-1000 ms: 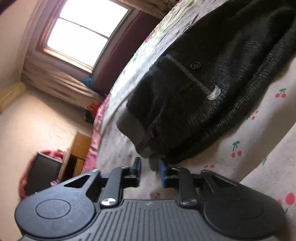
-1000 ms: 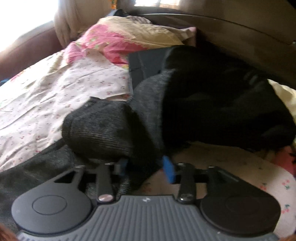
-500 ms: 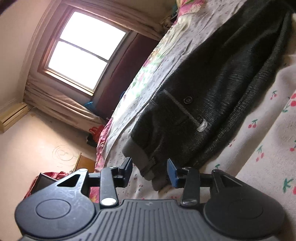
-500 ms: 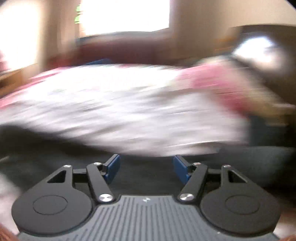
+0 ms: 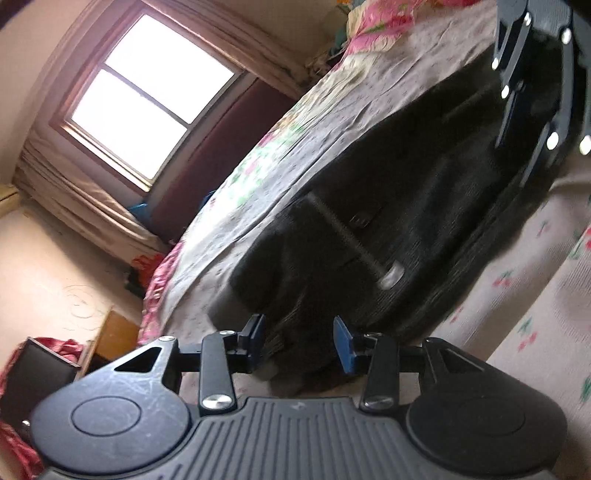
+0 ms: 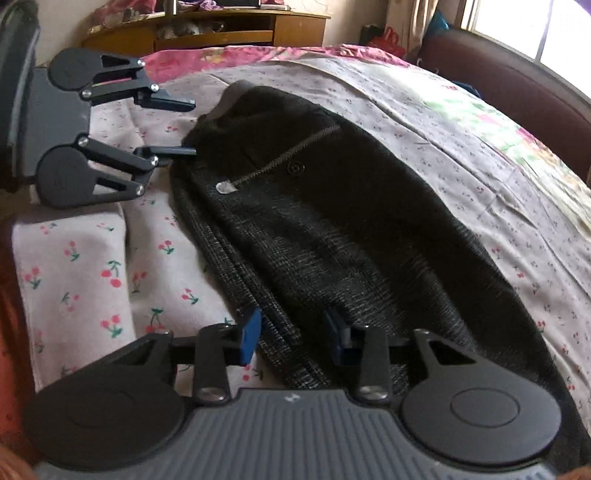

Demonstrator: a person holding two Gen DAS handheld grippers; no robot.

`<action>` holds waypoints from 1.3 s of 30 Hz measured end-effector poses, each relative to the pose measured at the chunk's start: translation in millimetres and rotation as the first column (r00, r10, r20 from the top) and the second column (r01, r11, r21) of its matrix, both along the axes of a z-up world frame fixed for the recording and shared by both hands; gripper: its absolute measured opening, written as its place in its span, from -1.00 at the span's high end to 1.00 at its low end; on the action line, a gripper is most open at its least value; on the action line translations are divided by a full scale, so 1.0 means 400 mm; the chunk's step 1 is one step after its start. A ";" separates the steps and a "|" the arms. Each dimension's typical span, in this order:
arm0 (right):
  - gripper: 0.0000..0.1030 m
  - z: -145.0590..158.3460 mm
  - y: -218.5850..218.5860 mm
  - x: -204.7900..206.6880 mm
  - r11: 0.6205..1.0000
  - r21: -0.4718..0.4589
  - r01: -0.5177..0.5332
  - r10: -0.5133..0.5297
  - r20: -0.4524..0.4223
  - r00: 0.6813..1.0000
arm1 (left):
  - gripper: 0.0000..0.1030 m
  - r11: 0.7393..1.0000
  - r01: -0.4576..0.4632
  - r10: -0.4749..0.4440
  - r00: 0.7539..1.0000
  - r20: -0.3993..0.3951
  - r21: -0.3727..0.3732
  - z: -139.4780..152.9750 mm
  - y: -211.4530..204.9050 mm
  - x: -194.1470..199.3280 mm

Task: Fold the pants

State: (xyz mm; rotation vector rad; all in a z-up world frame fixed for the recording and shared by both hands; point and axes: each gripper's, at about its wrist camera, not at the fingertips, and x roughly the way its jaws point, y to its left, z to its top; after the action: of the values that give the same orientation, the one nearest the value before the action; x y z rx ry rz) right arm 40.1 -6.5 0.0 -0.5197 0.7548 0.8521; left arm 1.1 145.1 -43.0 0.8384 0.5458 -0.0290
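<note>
Dark pants (image 6: 332, 221) laid lengthwise on bed sheet (image 6: 461, 155), stretching from right gripper (image 6: 291, 336) away toward left gripper (image 6: 186, 127).

Right wrist view: right gripper jaws partly apart, just been closing; folded edge of pants lies between the blue pads (image 6: 249, 336), pads not visibly pressing cloth. Waist end at far end, just ahead of left gripper. Left gripper seen from the side at far left, jaws apart; nearer finger tip at the waist edge, contact unclear; far finger clear of cloth. Pocket with button (image 6: 295, 168) and pale tab (image 6: 224, 188) ahead and left of right gripper. Cherry-print cloth (image 6: 74, 266) lying left of right gripper. Wooden shelf (image 6: 221, 26) beyond bed, dark sofa (image 6: 517, 85) far right. None of the shelf visible in left wrist view.

Left wrist view: left gripper (image 5: 299, 343) jaws partly apart, opened a moment ago, now steady; waist end of pants (image 5: 388, 229) just ahead, between pads, no clamp visible. Blurred. Right gripper (image 5: 532, 110) at upper right, over far part of pants. Window (image 5: 147, 107) and curtain (image 5: 74, 206) up left, only a sliver of window in the other view.
</note>
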 end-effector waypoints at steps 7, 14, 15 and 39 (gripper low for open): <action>0.30 0.044 -0.003 0.031 0.998 0.059 0.033 -0.032 -0.020 0.999 | -0.09 0.996 0.039 -0.041 0.999 -0.025 -0.086 0.017 -0.013 0.007; 0.29 -0.017 0.061 0.048 0.999 -0.045 0.006 -0.005 0.038 0.999 | -0.09 0.995 0.072 -0.074 0.997 -0.019 -0.074 -0.008 -0.063 0.034; 0.31 -0.007 0.064 0.040 0.999 -0.039 -0.008 0.010 0.043 0.999 | -0.09 0.994 0.076 -0.078 0.997 -0.022 -0.081 -0.003 -0.063 0.039; 0.88 0.058 0.028 0.141 0.970 0.142 0.195 -0.178 -0.126 0.976 | 0.58 0.976 0.194 -0.202 0.976 -0.079 -0.098 0.033 -0.144 0.005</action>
State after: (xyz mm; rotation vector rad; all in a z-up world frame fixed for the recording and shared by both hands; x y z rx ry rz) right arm 96.5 4.6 23.3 -0.2595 0.8203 0.7606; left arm 3.3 87.4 -29.8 0.8042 0.5381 -0.2730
